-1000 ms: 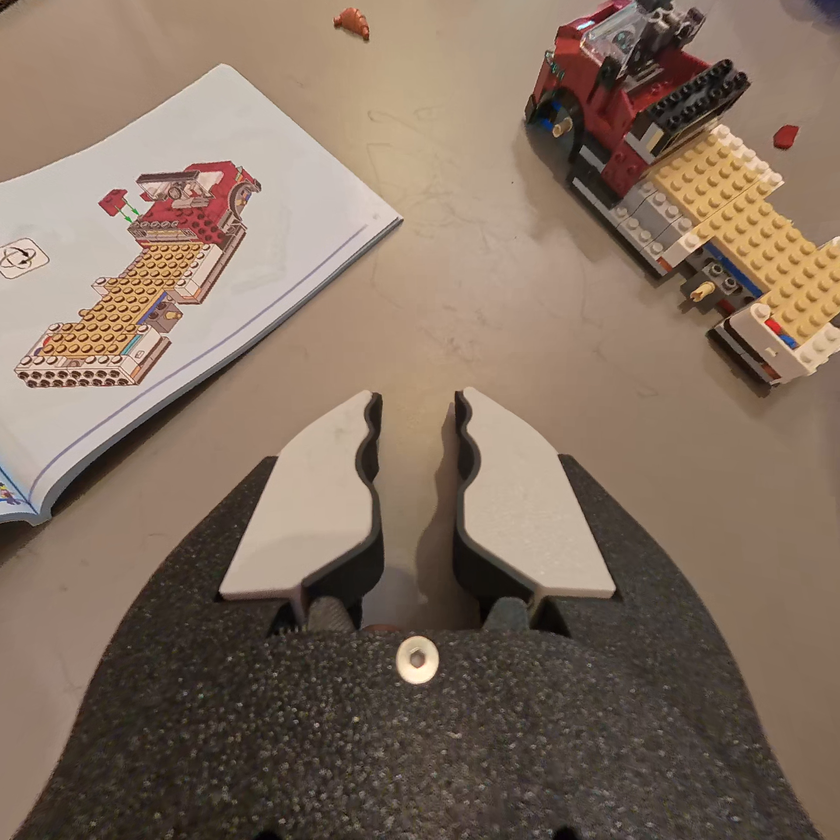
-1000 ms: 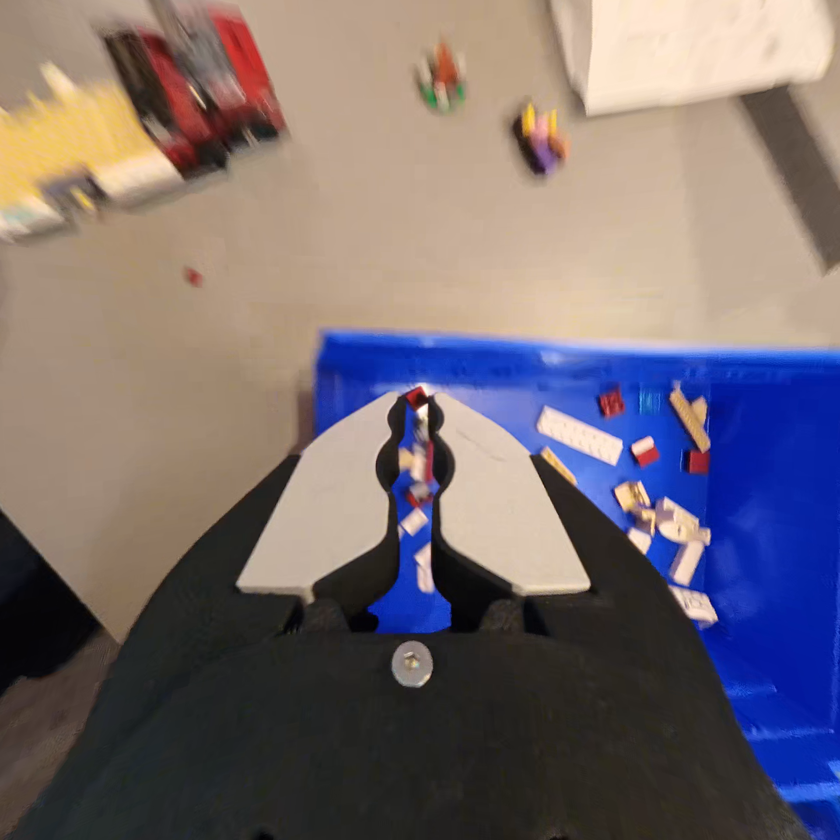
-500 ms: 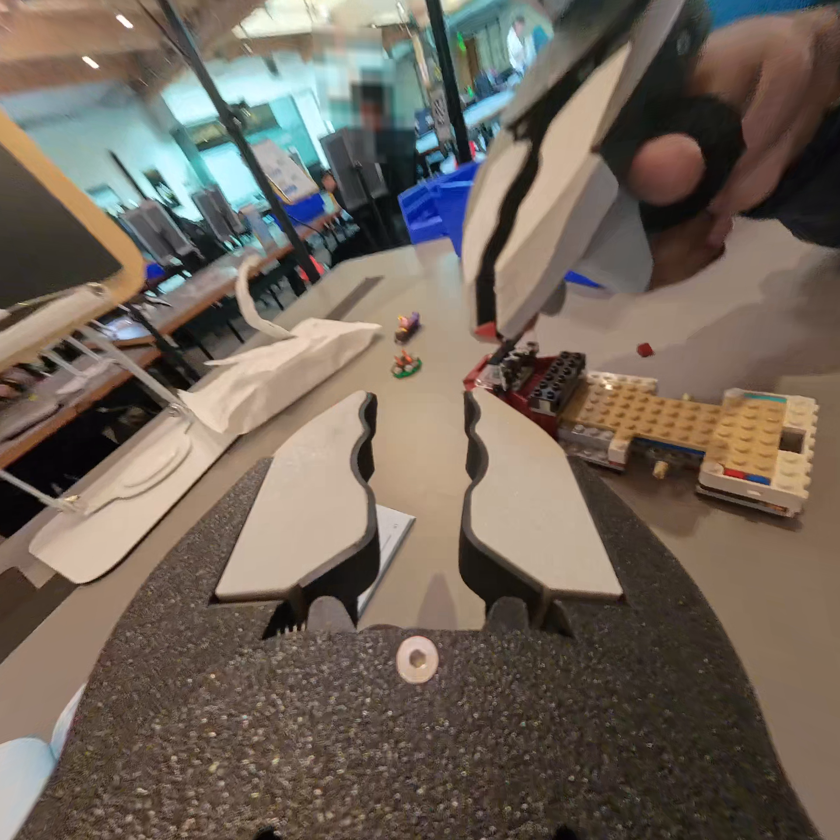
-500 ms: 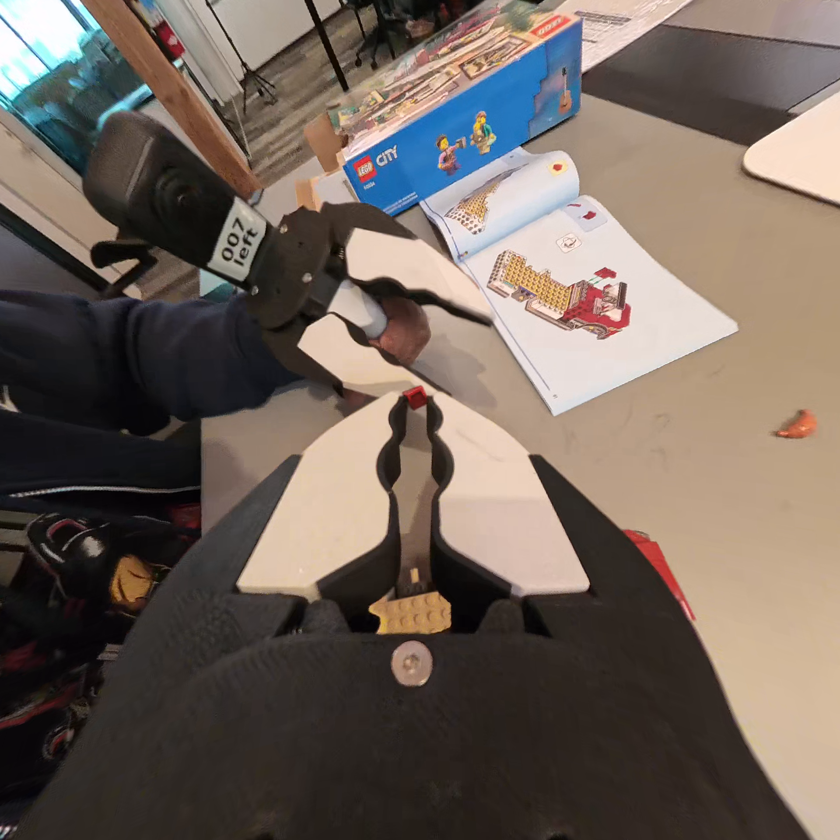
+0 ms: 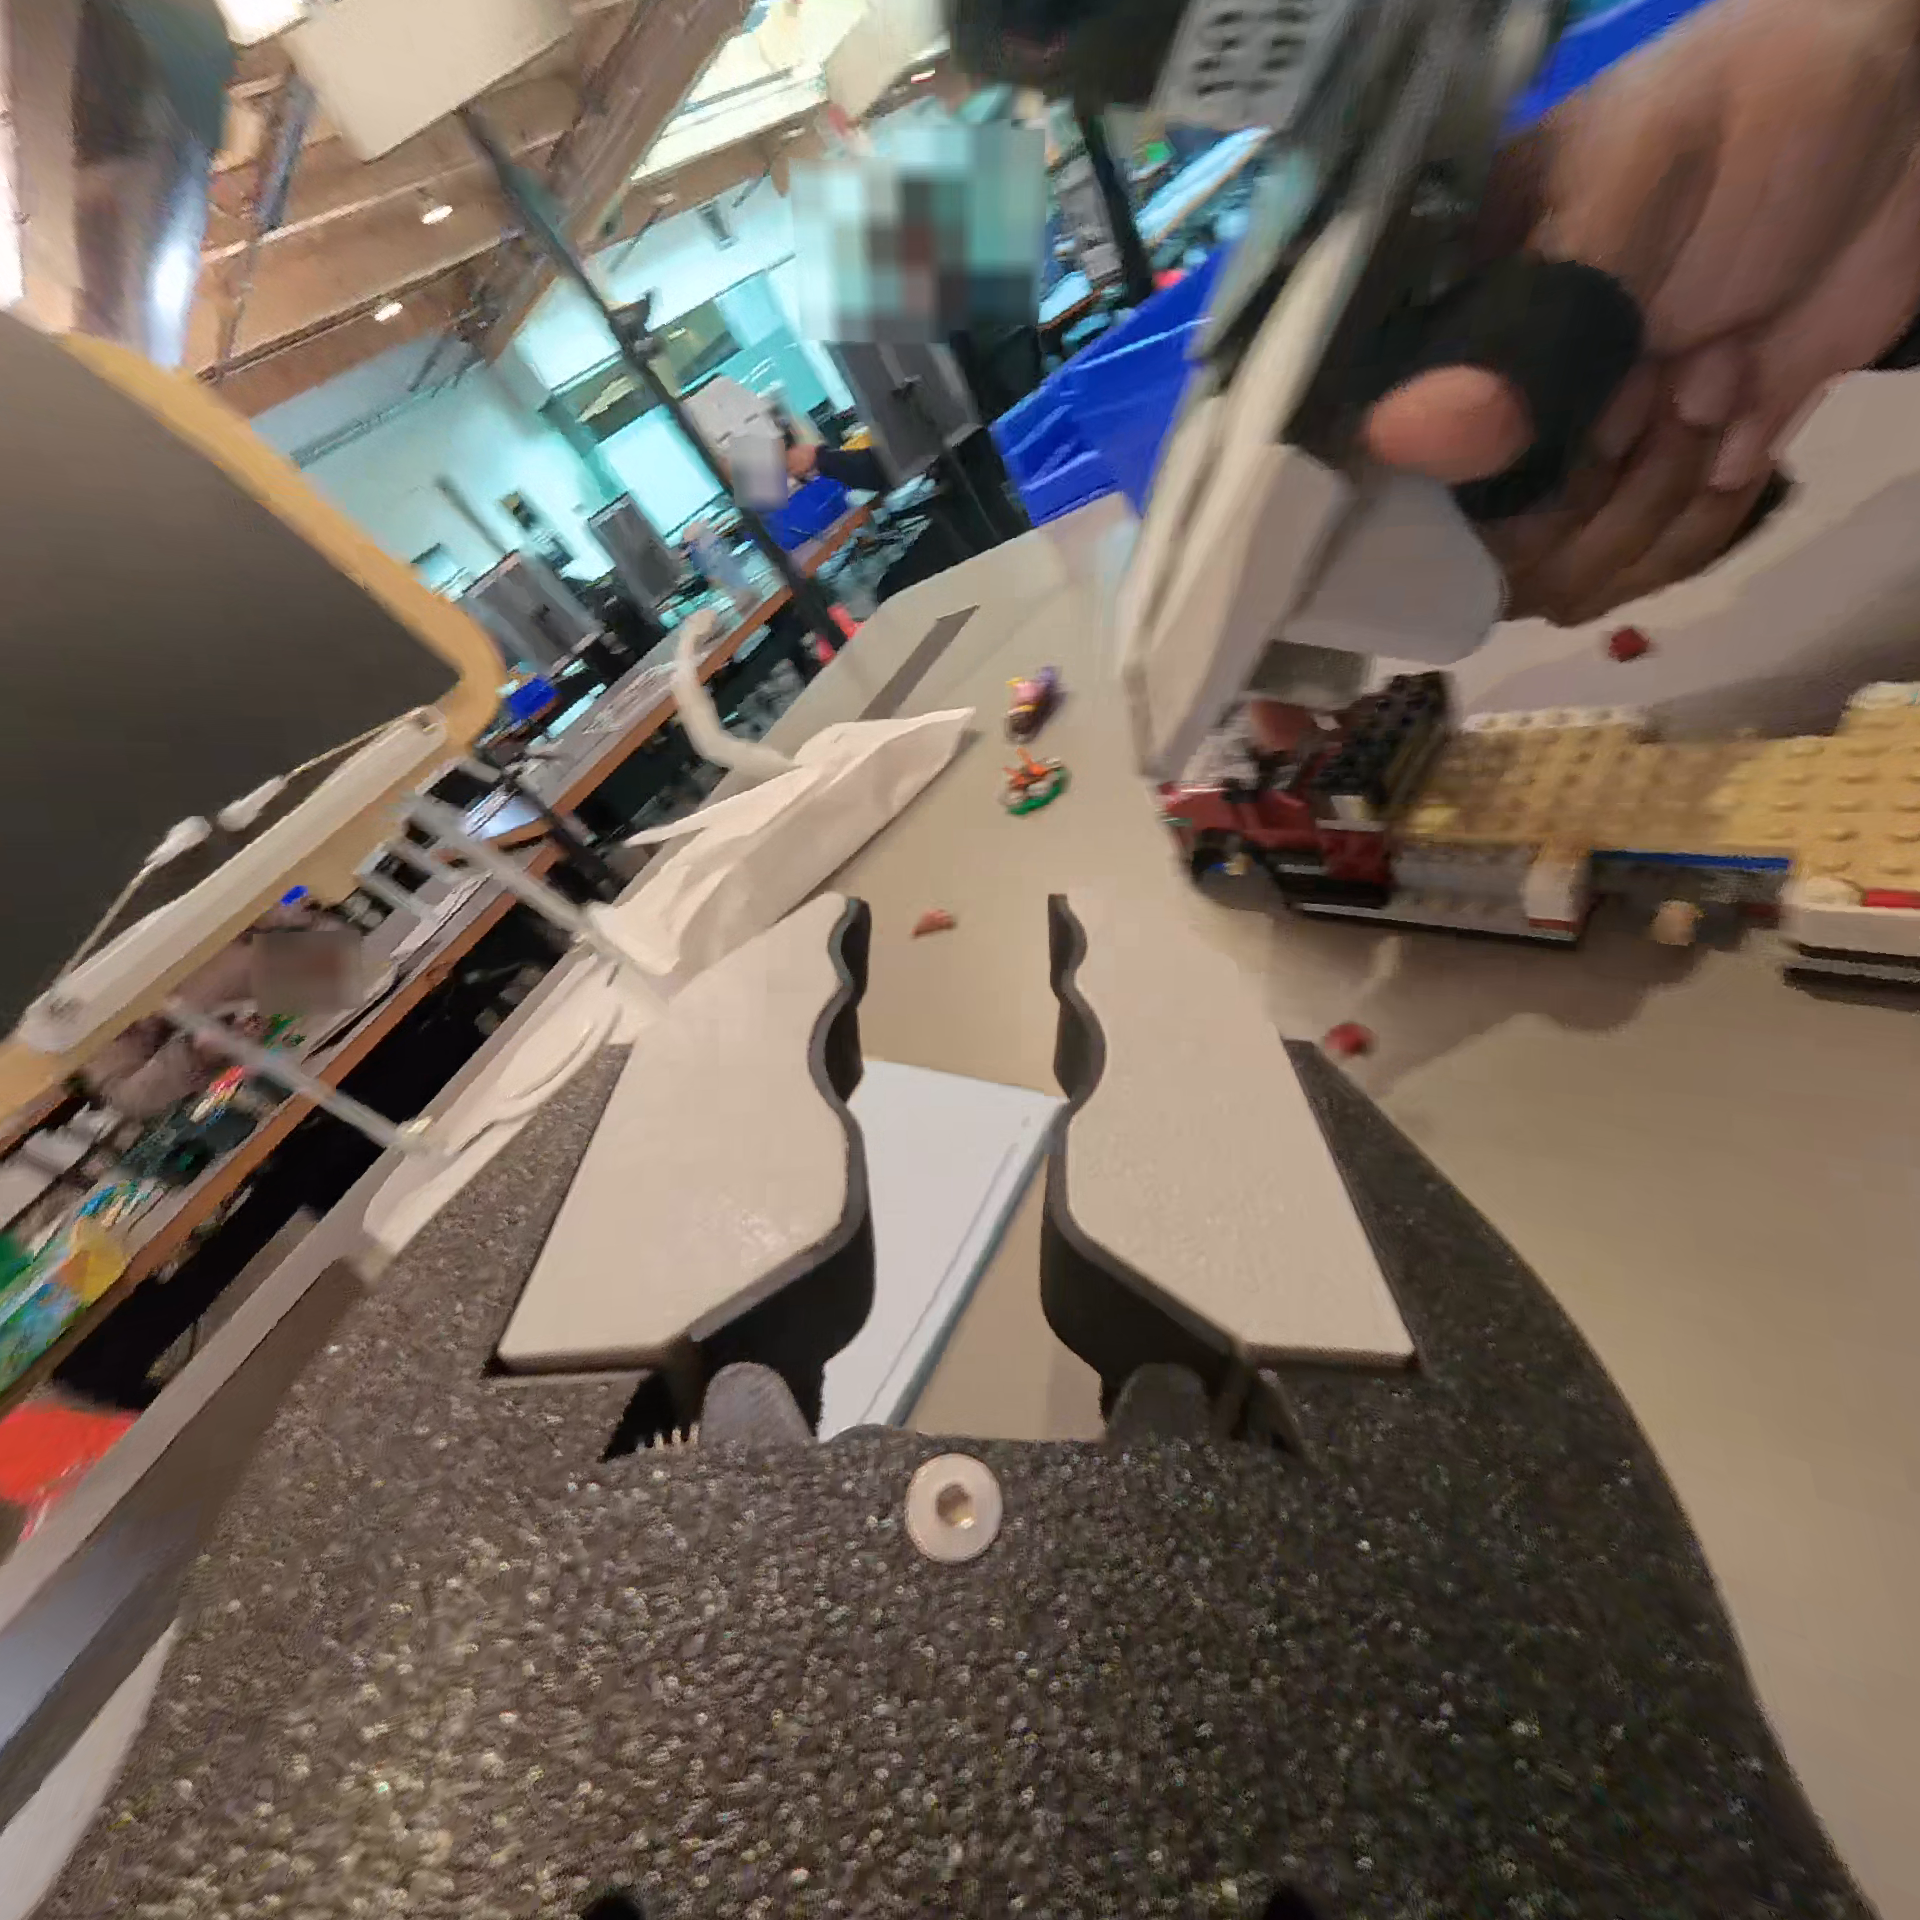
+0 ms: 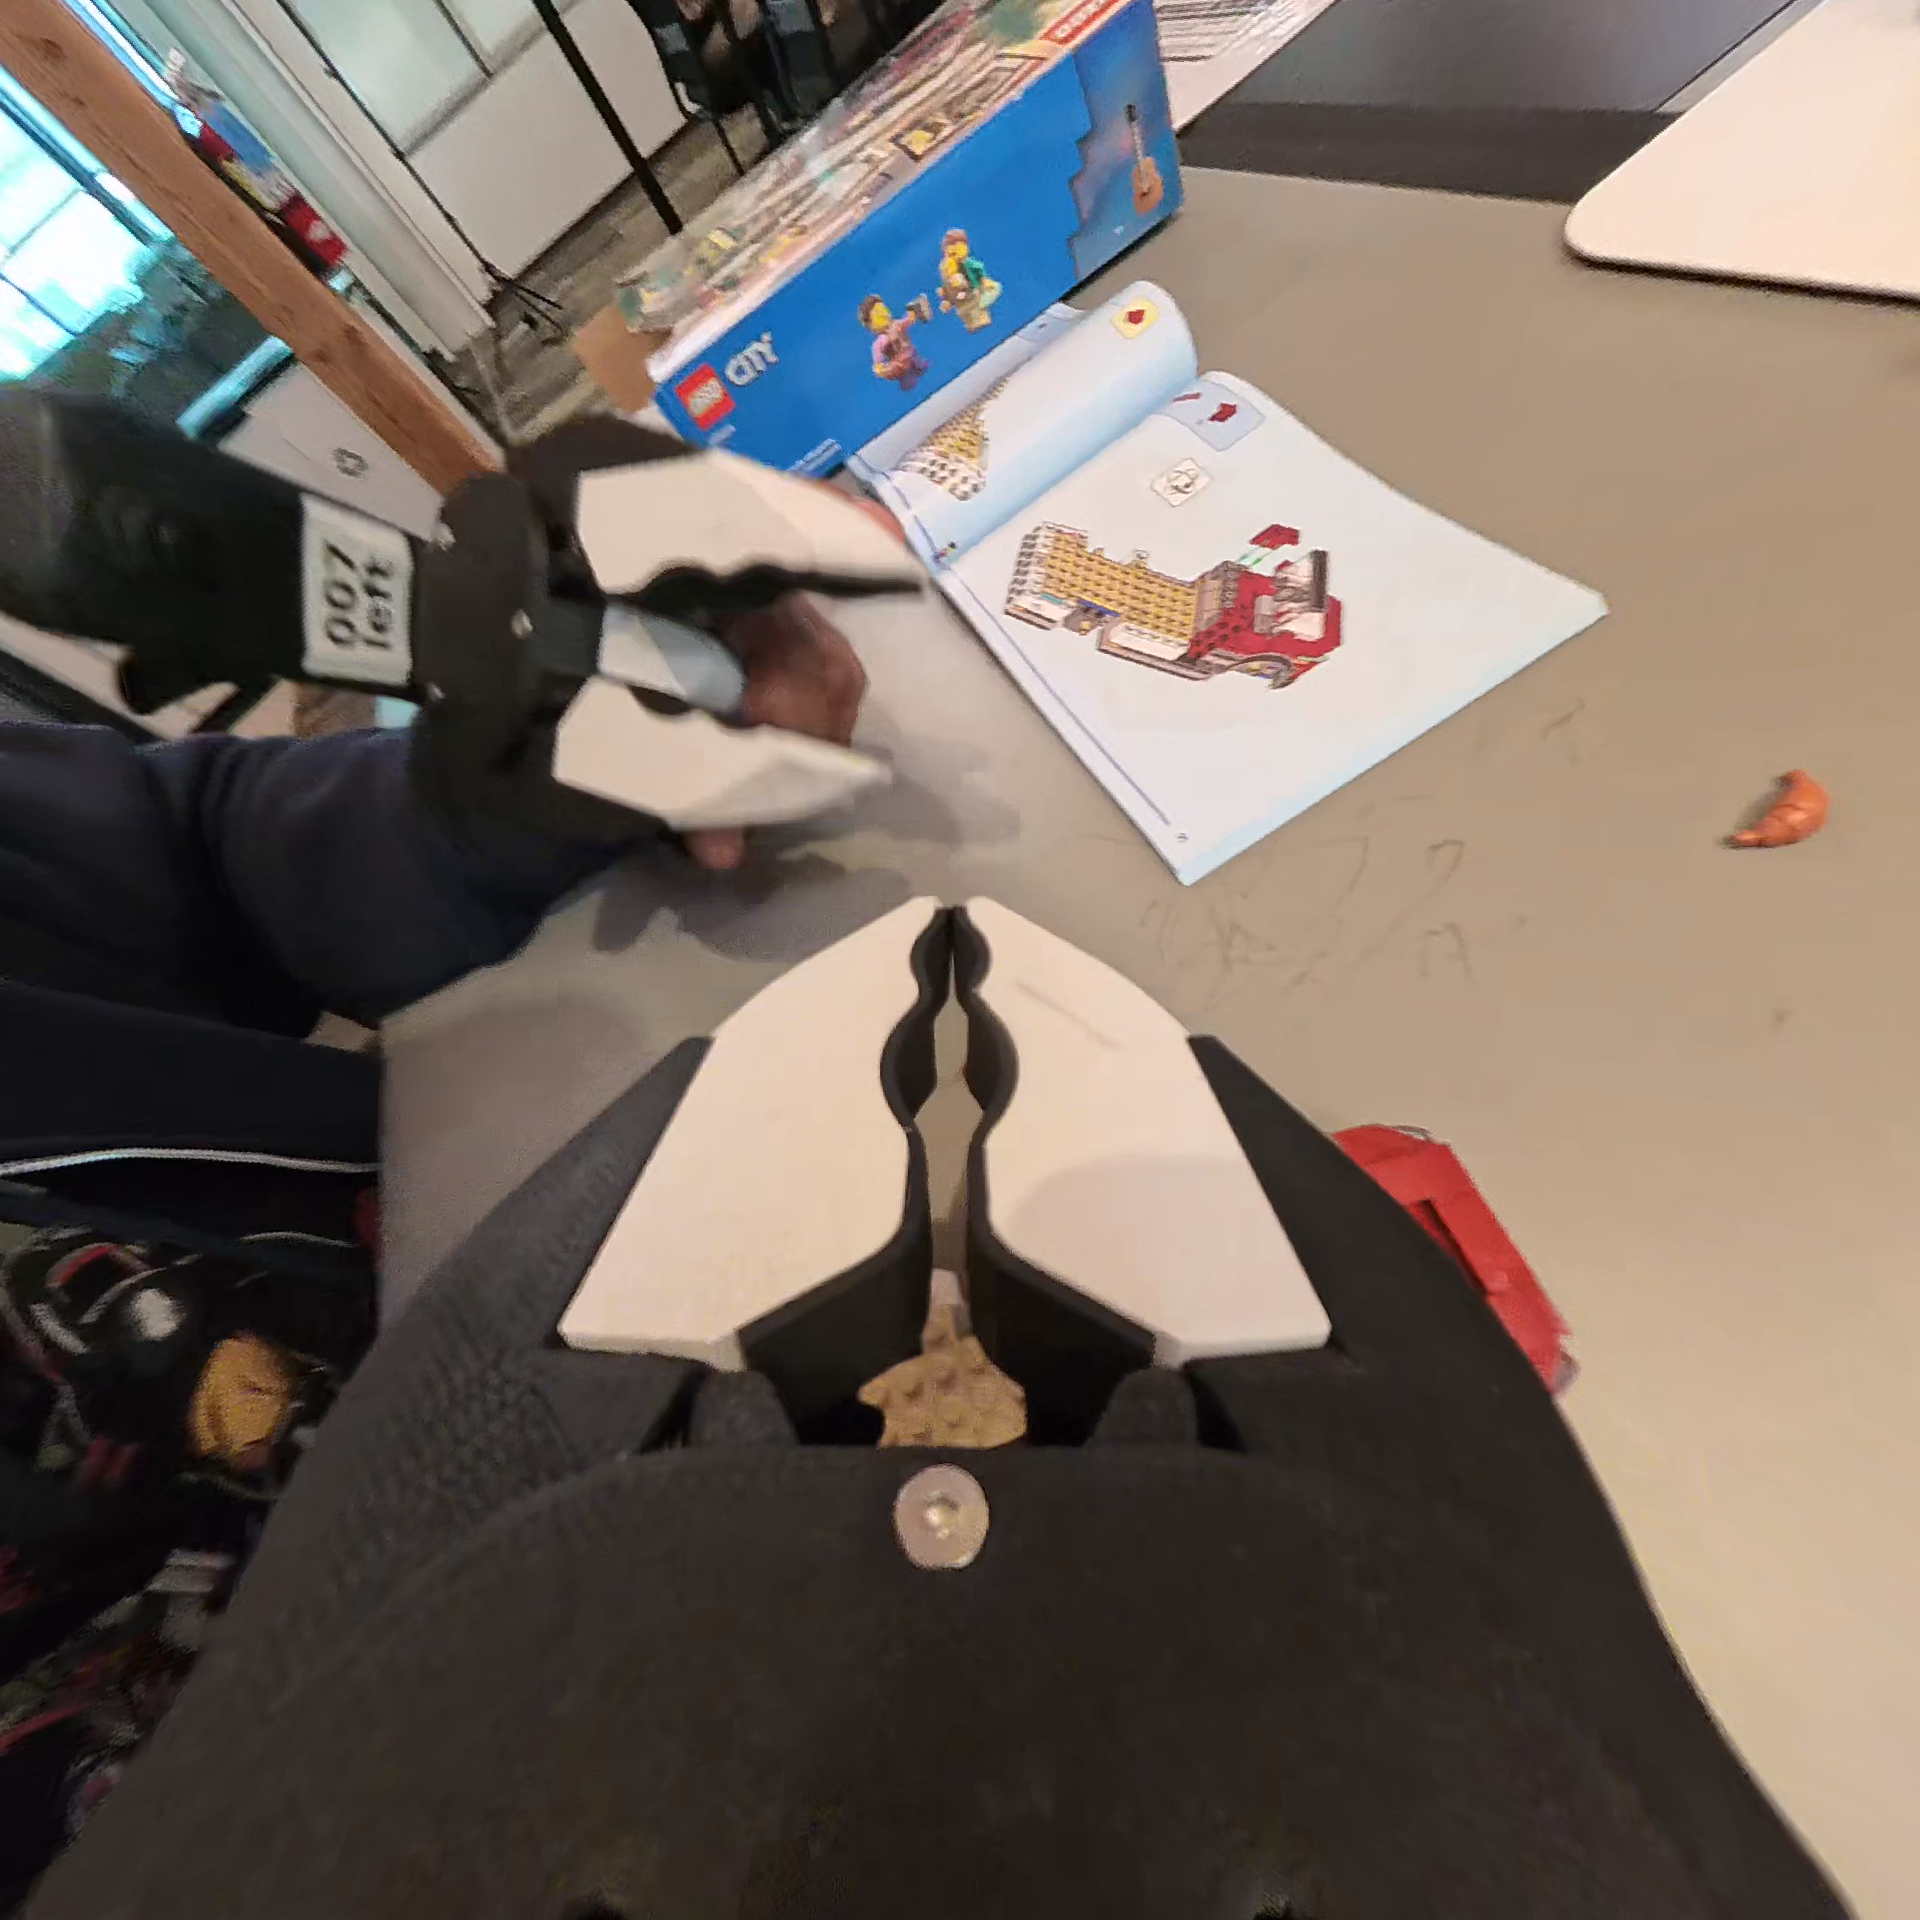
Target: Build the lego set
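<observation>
**A:** Brick truck [image 5: 1351, 831]: where does it sit from each tool?

**B:** From the left tool [image 5: 951, 914] it lies ahead and off to the right on the table [image 5: 1558, 1299]. Its long axis runs crosswise, with the red cab nearest the tool's line and the tan studded deck stretching away rightward.

**A:** And the right tool?

**B:** The right tool [image 6: 951, 914] is much nearer. It hangs directly over the truck, so in its own view the tan studs [image 6: 940, 1392] show just below the roots of its fingers. Seen from the left, its tips point down at the cab end.

**A:** How do the tools stand?

**B:** The left one is released, fingers well apart with nothing between them, only bare table and a corner of the instruction booklet [image 5: 935, 1195] underneath. The right one is clenched, tips meeting, and I see nothing pinched there.

**A:** Anything close by?

**B:** A small croissant-shaped piece [image 5: 932, 923] lies on the table straight ahead of the left tool's gap, apart from it. A loose red piece [image 5: 1349, 1036] lies just right of its right finger, short of the truck.
</observation>
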The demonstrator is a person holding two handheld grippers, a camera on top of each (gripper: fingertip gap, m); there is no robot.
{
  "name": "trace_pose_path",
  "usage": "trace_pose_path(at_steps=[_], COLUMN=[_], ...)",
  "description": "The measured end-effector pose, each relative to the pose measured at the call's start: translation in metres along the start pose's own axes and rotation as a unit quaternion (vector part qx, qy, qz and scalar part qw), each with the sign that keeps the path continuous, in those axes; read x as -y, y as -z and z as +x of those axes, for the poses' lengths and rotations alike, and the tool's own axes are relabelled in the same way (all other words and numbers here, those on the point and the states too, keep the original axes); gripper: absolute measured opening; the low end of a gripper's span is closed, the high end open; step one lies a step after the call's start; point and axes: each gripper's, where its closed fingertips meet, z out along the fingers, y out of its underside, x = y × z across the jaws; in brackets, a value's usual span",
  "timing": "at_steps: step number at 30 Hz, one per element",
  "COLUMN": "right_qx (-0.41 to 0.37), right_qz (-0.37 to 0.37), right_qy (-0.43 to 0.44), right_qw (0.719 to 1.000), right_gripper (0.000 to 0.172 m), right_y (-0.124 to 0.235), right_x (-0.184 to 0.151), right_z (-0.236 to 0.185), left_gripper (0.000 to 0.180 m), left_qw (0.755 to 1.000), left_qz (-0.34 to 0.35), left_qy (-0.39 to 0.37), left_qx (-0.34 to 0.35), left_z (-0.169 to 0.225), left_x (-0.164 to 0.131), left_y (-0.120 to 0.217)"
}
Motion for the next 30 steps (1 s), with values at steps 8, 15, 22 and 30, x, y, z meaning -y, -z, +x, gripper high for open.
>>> trace_pose_path(at_steps=[8,15,22,30], right_qx=[-0.015,-0.069,-0.092,-0.126], right_qz=[-0.005,-0.066,-0.163,-0.194], right_qy=[0.028,0.115,0.168,0.210], right_qw=[0.999,0.989,0.968,0.950], right_gripper=[0.000,0.035,0.050,0.061], right_y=[0.023,0.051,0.065,0.042], right_x=[0.003,-0.004,-0.039,-0.056], right_z=[0.009,0.027,0.045,0.058], left_gripper=[0.033,0.037,0.038,0.038], left_qw=[0.989,0.966,0.961,0.958], left_qz=[-0.025,-0.112,-0.133,-0.159], left_qy=[0.121,0.037,0.019,-0.005], left_qx=[-0.087,-0.232,-0.242,-0.238], left_z=[0.001,0.075,0.085,0.090], left_x=[-0.012,-0.021,-0.025,-0.033], left_y=[0.007,0.005,0.004,0.002])
